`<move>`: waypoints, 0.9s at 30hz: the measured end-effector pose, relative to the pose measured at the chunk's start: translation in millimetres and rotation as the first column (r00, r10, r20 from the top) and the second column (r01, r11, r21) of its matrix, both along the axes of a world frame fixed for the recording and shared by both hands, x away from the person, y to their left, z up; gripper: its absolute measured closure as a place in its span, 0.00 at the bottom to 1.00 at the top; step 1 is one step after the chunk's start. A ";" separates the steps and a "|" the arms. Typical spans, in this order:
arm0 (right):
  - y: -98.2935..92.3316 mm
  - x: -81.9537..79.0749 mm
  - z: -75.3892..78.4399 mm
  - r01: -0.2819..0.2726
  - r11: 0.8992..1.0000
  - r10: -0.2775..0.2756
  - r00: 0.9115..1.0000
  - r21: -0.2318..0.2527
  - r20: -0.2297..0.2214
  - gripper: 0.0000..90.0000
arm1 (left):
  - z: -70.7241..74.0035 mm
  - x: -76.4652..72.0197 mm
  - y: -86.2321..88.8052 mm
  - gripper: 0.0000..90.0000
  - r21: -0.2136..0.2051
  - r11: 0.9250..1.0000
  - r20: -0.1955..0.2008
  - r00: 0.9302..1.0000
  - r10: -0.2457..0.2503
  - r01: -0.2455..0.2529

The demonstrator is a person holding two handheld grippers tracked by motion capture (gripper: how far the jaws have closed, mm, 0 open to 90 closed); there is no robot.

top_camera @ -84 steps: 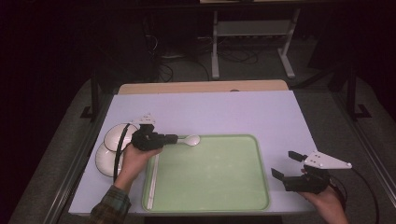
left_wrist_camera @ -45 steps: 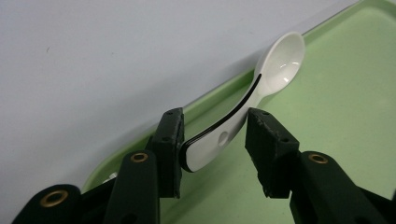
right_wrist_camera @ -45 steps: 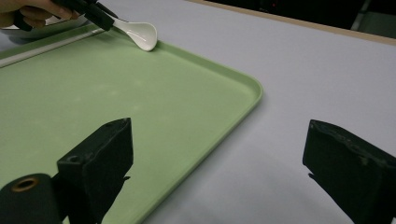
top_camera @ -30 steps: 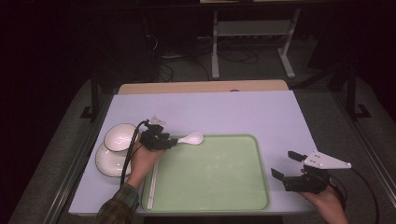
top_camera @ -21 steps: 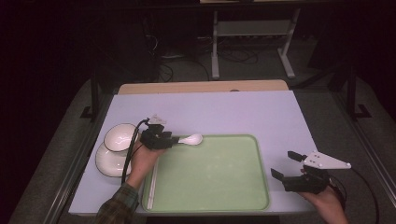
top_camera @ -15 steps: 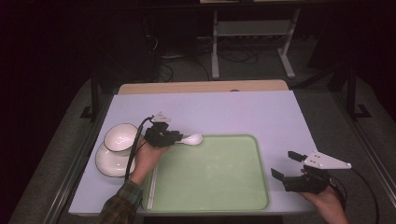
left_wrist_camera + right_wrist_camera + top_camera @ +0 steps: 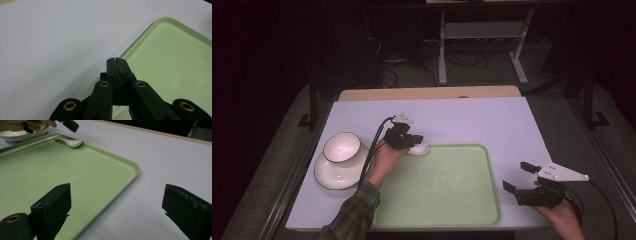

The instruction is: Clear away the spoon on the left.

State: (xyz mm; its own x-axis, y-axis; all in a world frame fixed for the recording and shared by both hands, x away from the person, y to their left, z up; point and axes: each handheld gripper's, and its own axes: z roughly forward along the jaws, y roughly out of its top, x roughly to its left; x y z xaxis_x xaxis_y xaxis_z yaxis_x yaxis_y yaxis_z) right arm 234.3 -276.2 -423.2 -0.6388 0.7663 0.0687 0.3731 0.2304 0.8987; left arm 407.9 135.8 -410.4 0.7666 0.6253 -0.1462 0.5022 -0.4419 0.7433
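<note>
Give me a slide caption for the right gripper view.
Open right gripper hovers beside green tray; white spoon rests on its far rim.

table (image 7: 472, 120): pale lilac top, wood strip along far edge | bowl (image 7: 341, 146): white, dark rim, sits on plate (image 7: 328, 175) near the left edge | metal stand (image 7: 482, 35): on floor beyond the far edge, cables (image 7: 397, 55) beside it | surroundings dark

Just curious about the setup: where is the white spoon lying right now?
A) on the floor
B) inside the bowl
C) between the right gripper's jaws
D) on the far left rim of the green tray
D: the white spoon rests on the green tray rim, near the left gripper.
</note>
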 end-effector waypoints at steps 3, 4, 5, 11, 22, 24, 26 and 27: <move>-0.1 0.0 0.1 0.000 1.000 0.000 1.000 0.002 0.001 0.09 | -1.8 6.0 -7.0 1.00 0.006 1.000 -0.002 1.000 -0.002 0.002; 0.0 0.0 0.1 0.000 1.000 0.000 1.000 0.000 0.001 0.09 | -2.6 7.6 -8.7 1.00 0.010 1.000 0.001 1.000 -0.004 0.004; 0.2 0.0 0.1 -0.002 1.000 0.002 1.000 0.000 0.001 0.09 | -3.7 9.0 -10.5 1.00 0.007 1.000 -0.001 1.000 -0.002 0.002; -0.6 -0.1 0.1 -0.002 1.000 0.002 1.000 0.002 0.004 0.09 | -13.7 15.2 -15.7 1.00 0.033 0.999 -0.018 1.000 0.000 0.000; -1.5 -0.1 0.5 0.002 1.000 -0.002 1.000 0.003 0.004 0.09 | -19.3 11.2 -20.9 1.00 0.045 0.999 -0.034 0.999 -0.022 0.024; -1.6 -0.6 1.1 0.004 1.000 -0.004 1.000 0.004 0.006 0.09 | -19.9 9.9 -22.2 1.00 0.042 0.999 -0.041 0.999 -0.031 0.032; -2.1 -0.9 1.3 0.005 1.000 -0.005 1.000 0.006 0.007 0.09 | -20.2 7.4 -24.2 1.00 0.046 0.998 -0.042 0.998 -0.040 0.042; -2.4 -0.7 1.2 0.006 1.000 -0.007 1.000 0.007 0.008 0.09 | -20.1 6.0 -25.0 1.00 0.048 0.998 -0.042 0.998 -0.045 0.047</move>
